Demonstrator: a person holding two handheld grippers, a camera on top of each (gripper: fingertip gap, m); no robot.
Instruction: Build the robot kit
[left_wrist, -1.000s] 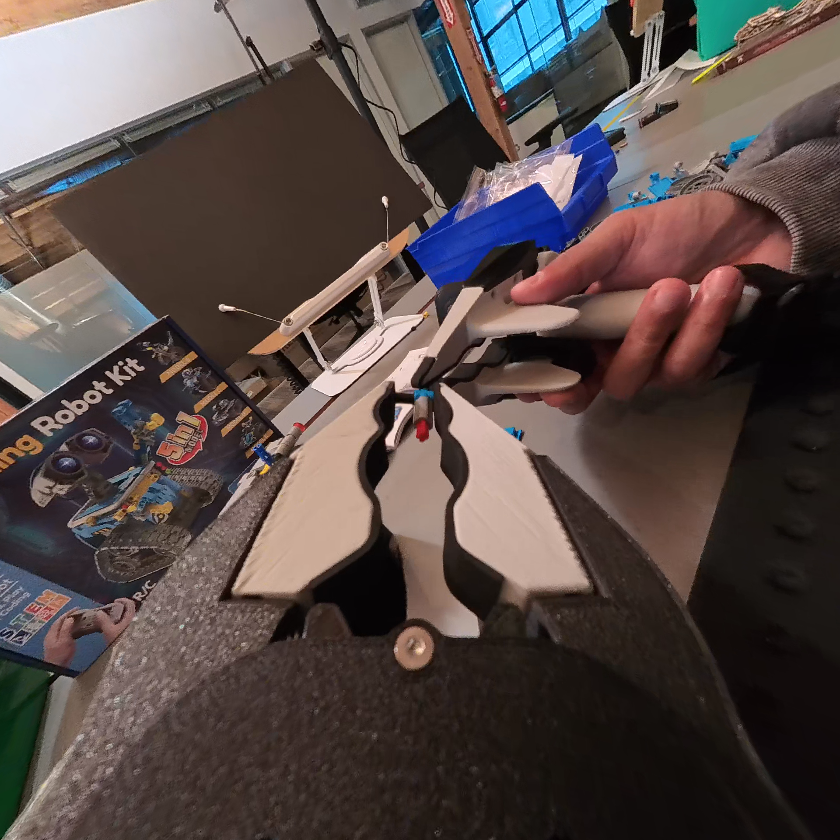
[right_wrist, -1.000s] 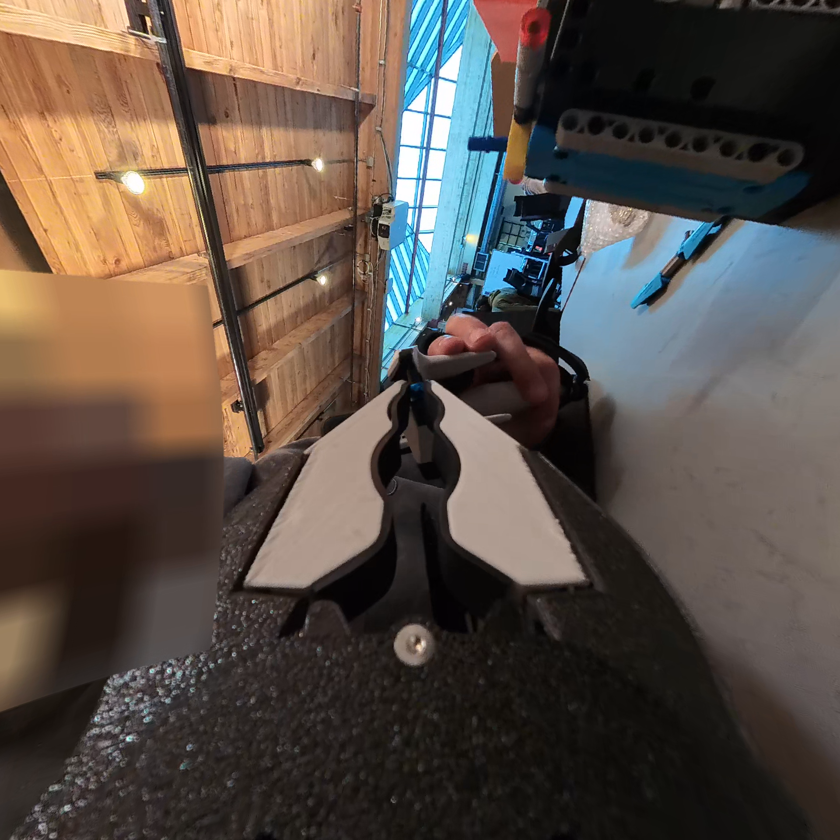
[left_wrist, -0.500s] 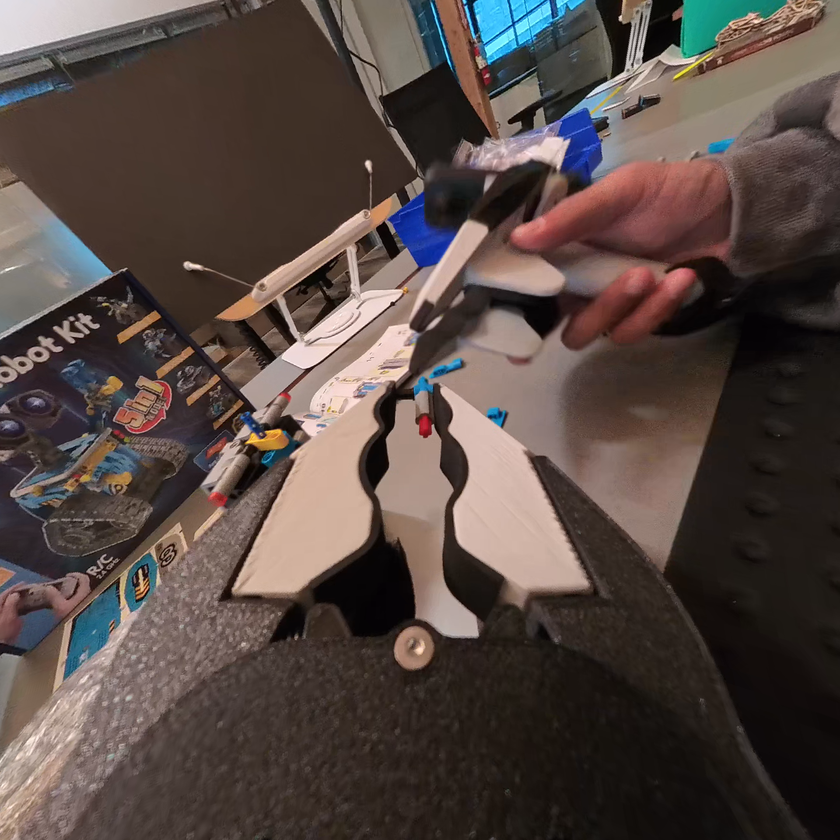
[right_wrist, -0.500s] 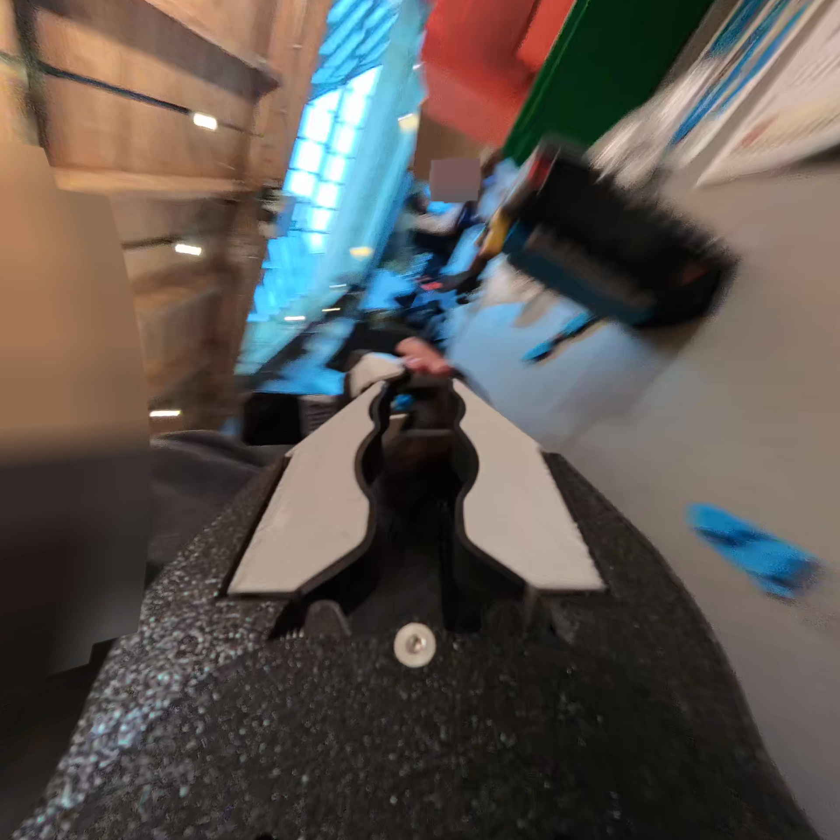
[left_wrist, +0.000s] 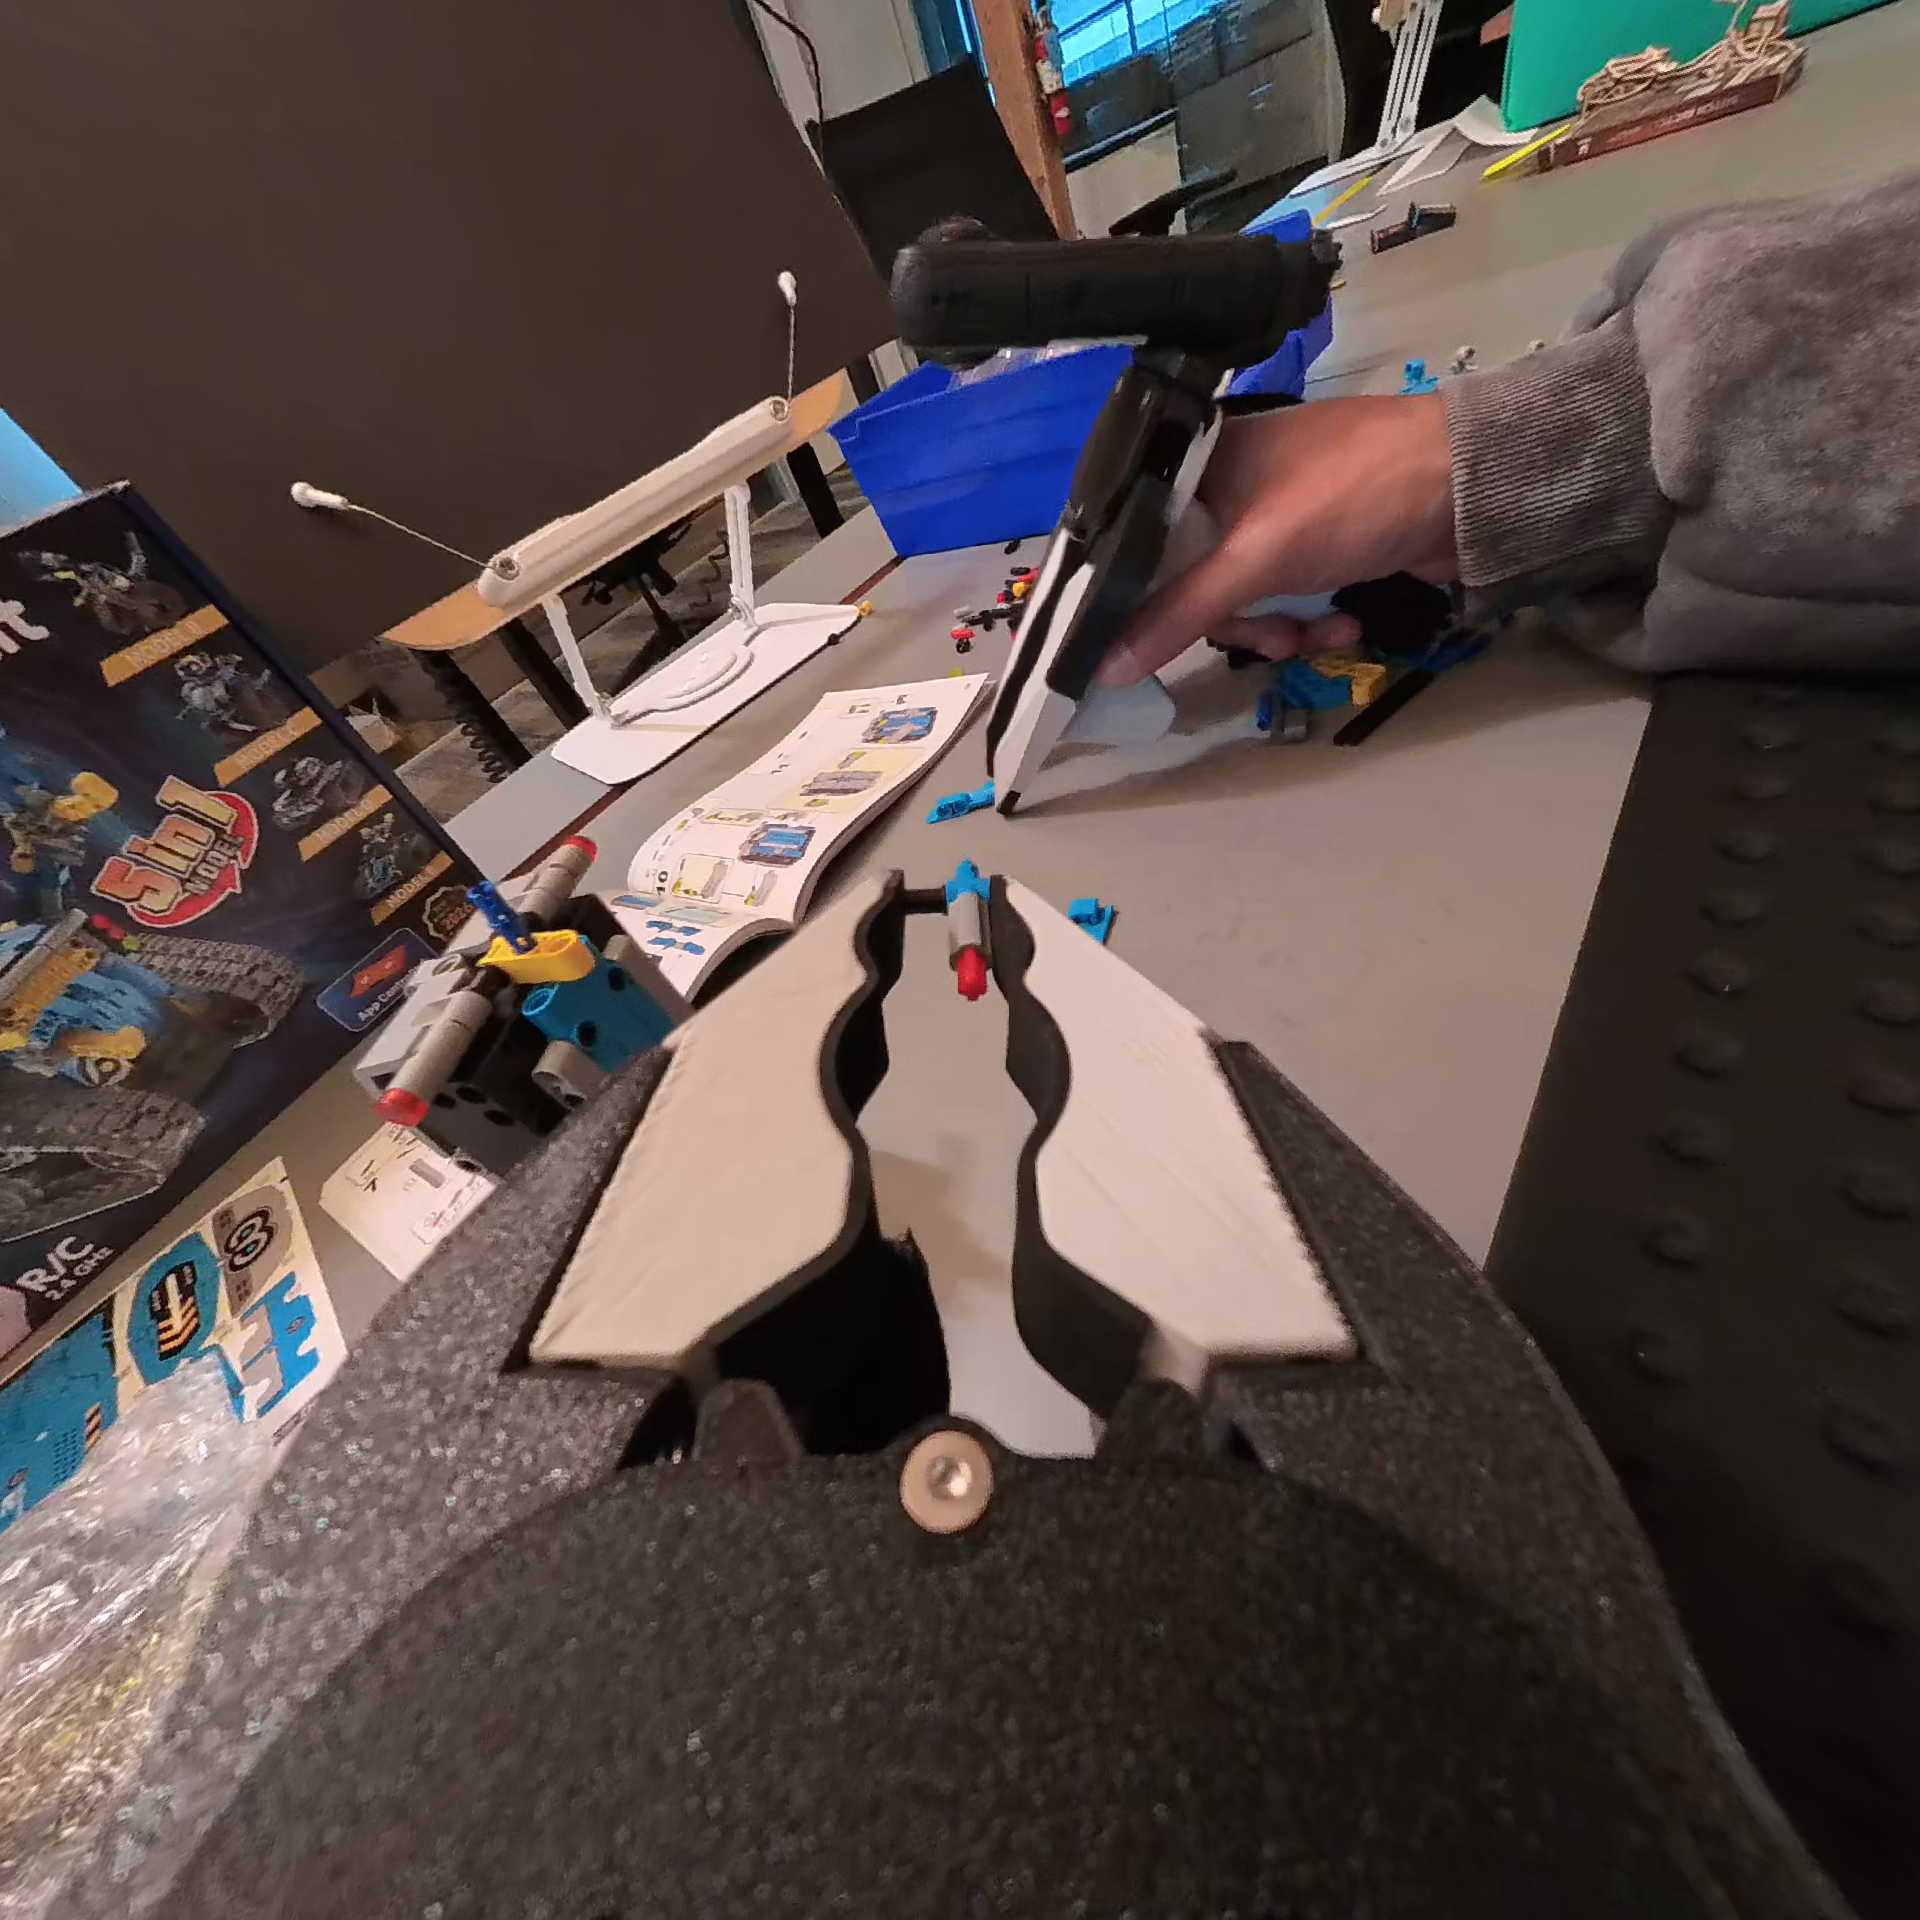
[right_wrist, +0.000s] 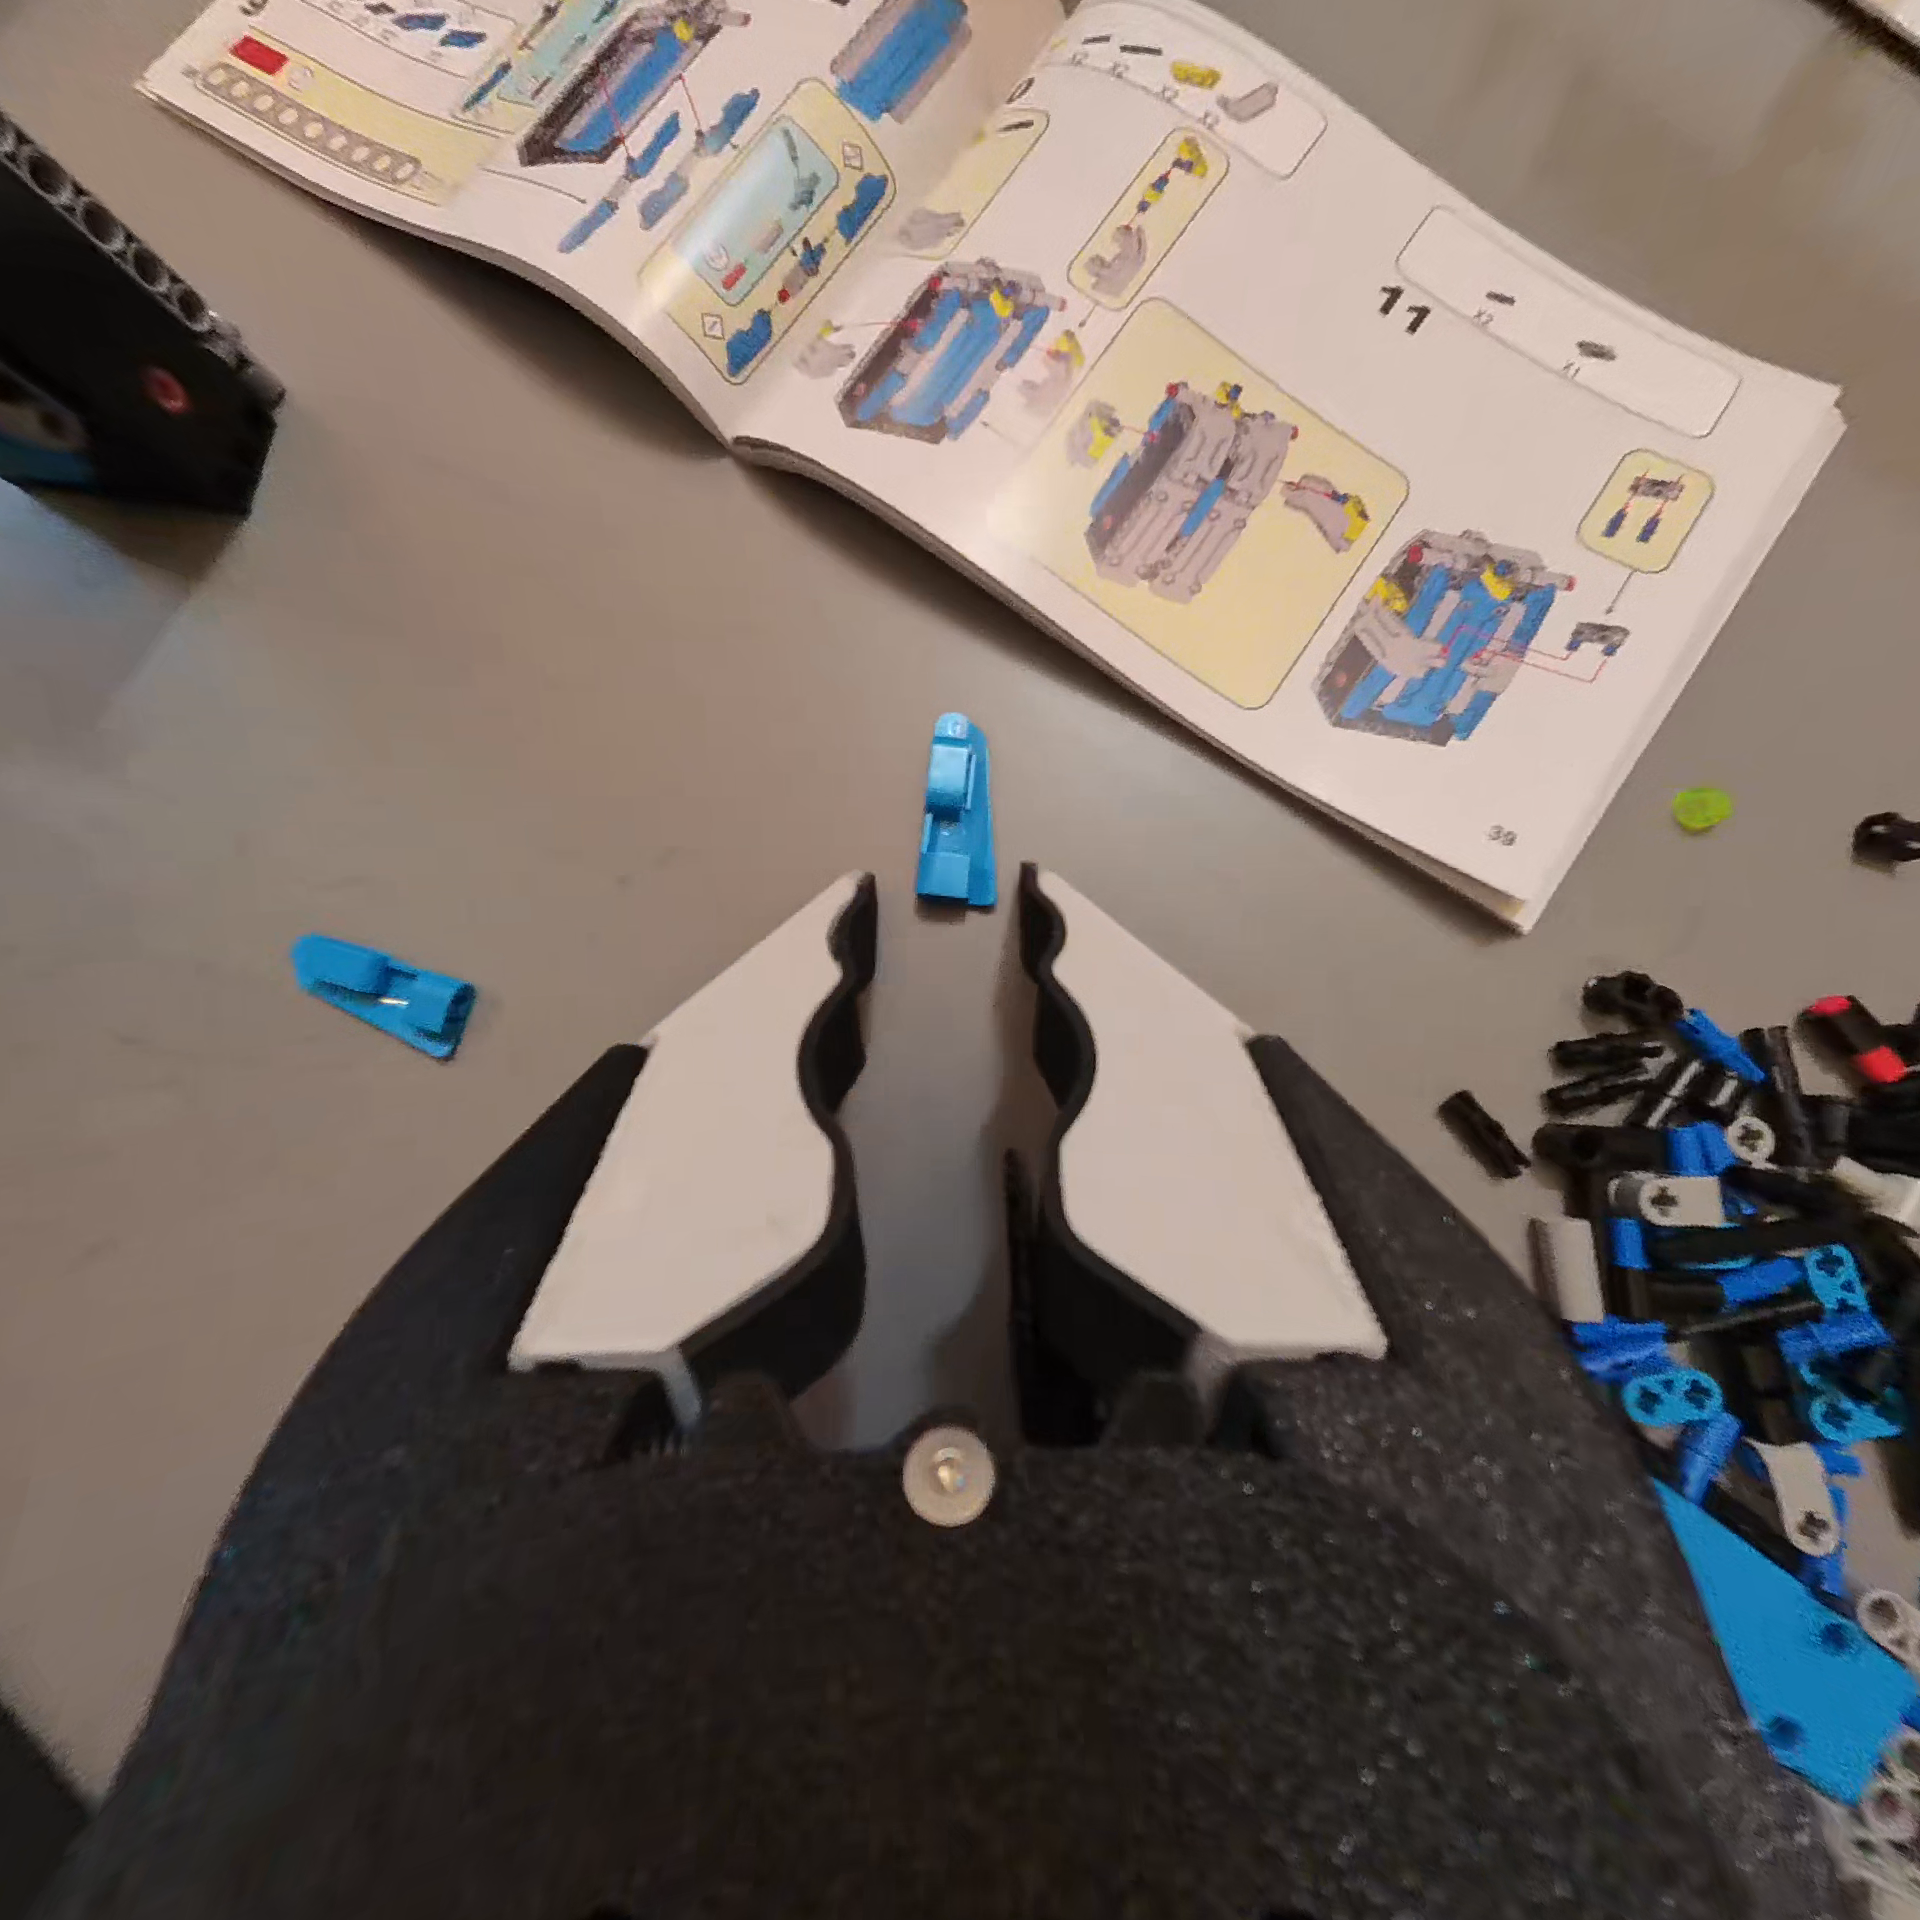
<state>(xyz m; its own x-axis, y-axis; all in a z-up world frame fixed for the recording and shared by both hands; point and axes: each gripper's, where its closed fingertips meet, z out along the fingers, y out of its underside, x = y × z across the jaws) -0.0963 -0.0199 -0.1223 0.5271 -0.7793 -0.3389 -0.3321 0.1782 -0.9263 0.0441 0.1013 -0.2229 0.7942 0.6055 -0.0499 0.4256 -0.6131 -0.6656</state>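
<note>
— What was in the containers?

— I saw one blue bin (left_wrist: 966, 457) at the far side of the grey table (left_wrist: 1299, 997), with clear plastic showing over its rim; I could not tell what else it held. One kit box (left_wrist: 156, 862) stood at my left.

— And your grippers?

— My left gripper (left_wrist: 948, 914) was clenched on one small grey pin (left_wrist: 966, 925) with a red end and a blue end. My right gripper (right_wrist: 948, 894) was released, tips down at the table, one blue wedge piece (right_wrist: 954, 821) just ahead of them. I counted two such wedges; the second blue wedge (right_wrist: 384, 995) lay apart to the left. One open instruction booklet (right_wrist: 1039, 343) lay beyond
</note>
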